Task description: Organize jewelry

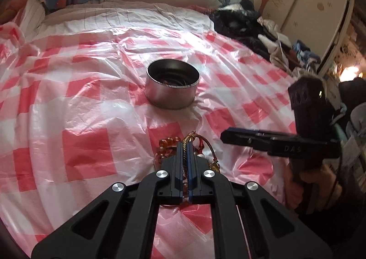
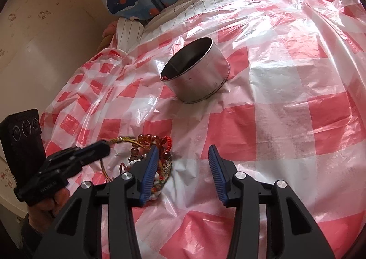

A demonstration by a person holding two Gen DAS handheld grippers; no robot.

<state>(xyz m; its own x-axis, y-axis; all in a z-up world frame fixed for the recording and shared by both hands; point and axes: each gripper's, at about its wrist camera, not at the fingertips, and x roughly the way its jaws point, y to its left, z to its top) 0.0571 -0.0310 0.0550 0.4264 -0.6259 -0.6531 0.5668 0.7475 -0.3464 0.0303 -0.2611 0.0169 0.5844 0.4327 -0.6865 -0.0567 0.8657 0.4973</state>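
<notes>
Pinching a gold cord (image 1: 185, 160), left hand-held gripper (image 1: 185, 144); right hand-held gripper (image 2: 183, 149) apart, empty.

Left black two-finger gripper (image 1: 185, 144), seen along its own axis: both blue-padded fingers (image 1: 178, 162) stand parallel and nearly meet, clamped on a gold-coloured braided cord (image 1: 184, 156), and point obliquely downward. Right black two-finger gripper (image 2: 183, 153): blue ribbed fingers (image 2: 215, 162) spread well apart with nothing between them, likewise angled downward. Each device is carried by a person's hand (image 1: 320, 181) wrapped round its handle; the left hand (image 2: 49, 204) appears beneath its gripper in the right wrist view.
</notes>
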